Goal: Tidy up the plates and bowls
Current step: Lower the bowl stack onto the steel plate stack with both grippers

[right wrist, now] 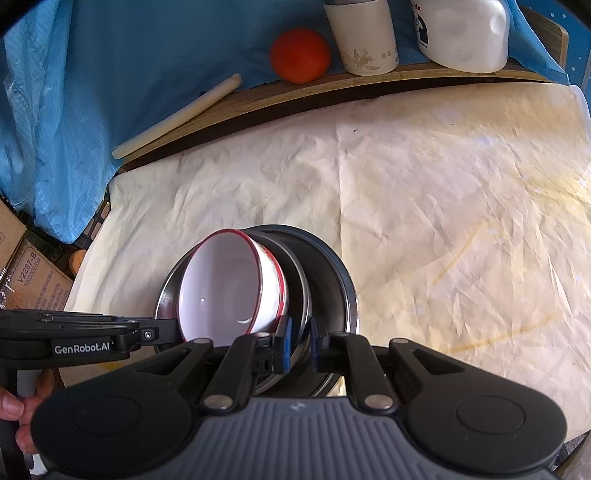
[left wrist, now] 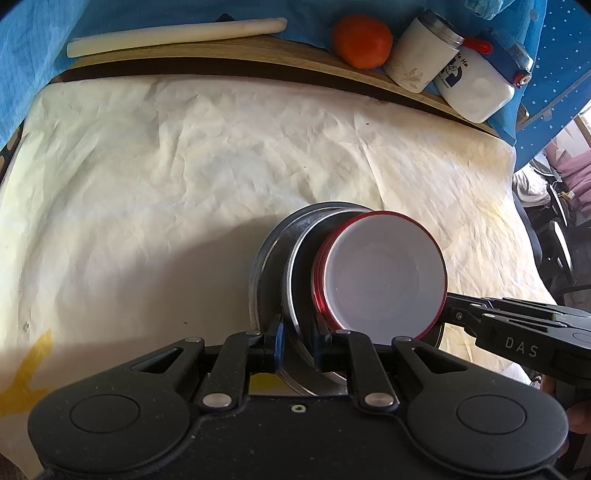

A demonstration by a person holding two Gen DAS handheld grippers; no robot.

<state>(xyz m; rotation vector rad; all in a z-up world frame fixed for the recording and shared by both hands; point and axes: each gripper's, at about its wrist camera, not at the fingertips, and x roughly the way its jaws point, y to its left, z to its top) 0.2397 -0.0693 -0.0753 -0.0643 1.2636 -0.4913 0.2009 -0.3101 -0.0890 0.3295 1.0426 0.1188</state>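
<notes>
I held the stack of dishes between both grippers, above the wrinkled cream cloth [left wrist: 184, 166] covering the table. My left gripper [left wrist: 297, 341] was clenched on the rim of the steel plates [left wrist: 275, 258], blue pads pinching the near edge. My right gripper [right wrist: 300, 345] was likewise clamped on the plates' rim on the opposite side of the stack. The red-rimmed white bowl [left wrist: 384, 280] sat tilted inside the steel plates, leaning against the inner one. Beyond the stack, on the wooden shelf [left wrist: 221, 51] at the table's far edge, lay a white candle [left wrist: 177, 35], an orange fruit [left wrist: 362, 40], a cream canister [left wrist: 421, 55] and a white jug [left wrist: 480, 92], all before a blue cloth [right wrist: 110, 74].
</notes>
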